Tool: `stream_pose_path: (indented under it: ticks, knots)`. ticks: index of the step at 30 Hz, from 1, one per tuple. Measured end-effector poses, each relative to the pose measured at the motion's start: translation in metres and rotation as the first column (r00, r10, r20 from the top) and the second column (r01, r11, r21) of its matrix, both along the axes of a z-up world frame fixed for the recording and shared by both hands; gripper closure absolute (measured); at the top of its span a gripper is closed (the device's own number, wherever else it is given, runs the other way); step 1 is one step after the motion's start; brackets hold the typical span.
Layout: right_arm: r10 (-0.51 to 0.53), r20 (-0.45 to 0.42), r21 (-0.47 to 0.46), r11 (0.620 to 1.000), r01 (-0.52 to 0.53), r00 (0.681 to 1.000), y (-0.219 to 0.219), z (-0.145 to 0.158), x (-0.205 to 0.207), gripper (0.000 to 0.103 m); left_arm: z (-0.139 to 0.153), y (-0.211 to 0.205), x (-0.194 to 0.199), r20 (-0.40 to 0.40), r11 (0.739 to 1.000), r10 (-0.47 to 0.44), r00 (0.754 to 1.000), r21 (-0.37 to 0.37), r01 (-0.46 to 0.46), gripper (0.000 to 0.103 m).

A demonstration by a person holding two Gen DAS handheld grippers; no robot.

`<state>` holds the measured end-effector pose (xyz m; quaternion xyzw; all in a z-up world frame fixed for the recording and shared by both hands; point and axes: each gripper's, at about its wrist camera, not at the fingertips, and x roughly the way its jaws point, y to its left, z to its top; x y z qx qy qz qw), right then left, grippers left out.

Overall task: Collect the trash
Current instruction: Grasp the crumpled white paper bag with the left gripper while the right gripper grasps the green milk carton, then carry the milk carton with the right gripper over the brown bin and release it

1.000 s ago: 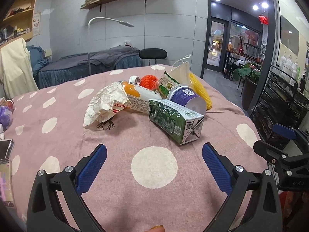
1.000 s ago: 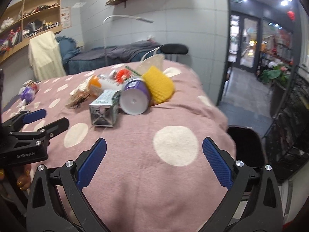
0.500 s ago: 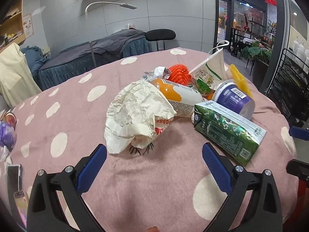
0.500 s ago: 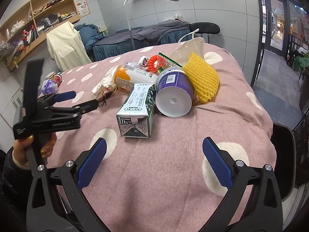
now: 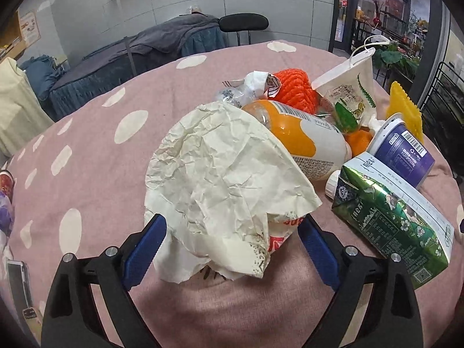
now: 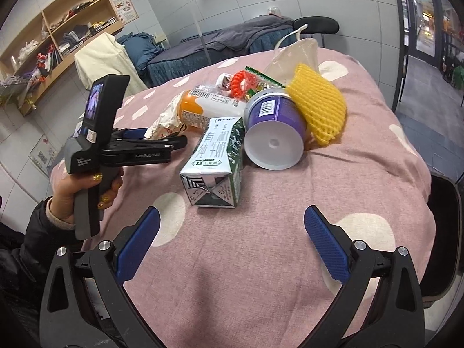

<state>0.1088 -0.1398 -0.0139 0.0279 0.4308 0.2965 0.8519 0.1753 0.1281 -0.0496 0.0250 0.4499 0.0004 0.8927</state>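
Observation:
A pile of trash lies on the pink polka-dot tablecloth (image 5: 95, 150). A crumpled white paper wrapper (image 5: 223, 182) fills the middle of the left wrist view, and my open left gripper (image 5: 232, 240) straddles its near end; it shows again in the right wrist view (image 6: 163, 140). Behind the wrapper lie an orange-and-white bottle (image 5: 307, 142), a green milk carton (image 5: 391, 217), a purple cup (image 5: 403, 150), orange netting (image 5: 293, 90) and a snack pouch (image 5: 351, 92). My right gripper (image 6: 232, 240) is open and empty, short of the carton (image 6: 214, 165) and cup (image 6: 272, 133).
Yellow foam netting (image 6: 319, 107) and a white bag (image 6: 295, 55) lie at the pile's far side. A phone (image 5: 17, 281) lies at the table's left edge. A black chair (image 6: 443, 237) stands at the right. A massage bed (image 5: 150, 43) and shelves (image 6: 58, 34) are behind.
My left gripper has moved forward up to the paper wrapper, its fingers now on either side of it. My right gripper has shifted slightly closer to the carton.

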Motion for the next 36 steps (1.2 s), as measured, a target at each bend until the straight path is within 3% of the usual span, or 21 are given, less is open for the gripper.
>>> stream_pose_path:
  ticks: [4, 6, 11, 15, 18, 20, 22, 28, 36]
  knots:
    - [0.037, -0.009, -0.029, 0.999, -0.038, 0.999, 0.017, 0.001, 0.012, 0.005, -0.007, 0.008, -0.004, -0.015, 0.998, 0.029, 0.999, -0.051, -0.029, 0.03]
    - [0.048, -0.018, -0.047, 0.998, -0.049, 0.999, 0.028, 0.0, 0.018, 0.005, -0.008, 0.008, -0.007, -0.009, 0.999, 0.028, 1.0, -0.042, -0.029, 0.033]
    - [0.076, -0.08, -0.096, 0.992, -0.083, 0.994, 0.061, -0.007, 0.038, 0.005, -0.002, 0.012, -0.014, 0.014, 0.996, 0.033, 0.999, -0.081, -0.032, 0.06]
    - [0.059, -0.122, -0.127, 0.989, -0.075, 0.991, 0.08, -0.017, 0.056, 0.005, -0.002, 0.013, -0.012, 0.016, 0.997, 0.048, 0.999, -0.062, -0.047, 0.073]
    - [0.041, -0.144, -0.145, 0.988, -0.062, 0.989, 0.089, -0.024, 0.068, 0.017, -0.004, 0.017, -0.009, 0.013, 0.996, 0.044, 0.999, -0.073, -0.043, 0.074]
    - [0.03, -0.173, -0.125, 0.991, -0.052, 0.984, 0.092, -0.031, 0.075, 0.038, -0.003, 0.02, -0.007, 0.017, 0.995, 0.049, 0.999, -0.09, -0.047, 0.079]
    - [0.007, -0.174, -0.112, 0.993, -0.026, 0.985, 0.089, -0.036, 0.081, 0.048, -0.002, 0.022, -0.007, 0.028, 0.995, 0.057, 0.998, -0.087, -0.055, 0.084]
    - [0.032, -0.166, -0.06, 0.997, -0.043, 0.986, 0.08, -0.034, 0.079, 0.051, 0.004, 0.033, -0.021, 0.068, 0.988, 0.105, 0.992, -0.122, -0.096, 0.095]
    - [0.085, -0.153, 0.074, 0.994, -0.075, 0.985, 0.062, -0.029, 0.051, 0.052, 0.022, 0.042, -0.05, 0.134, 0.979, 0.15, 0.979, -0.16, -0.128, 0.096]
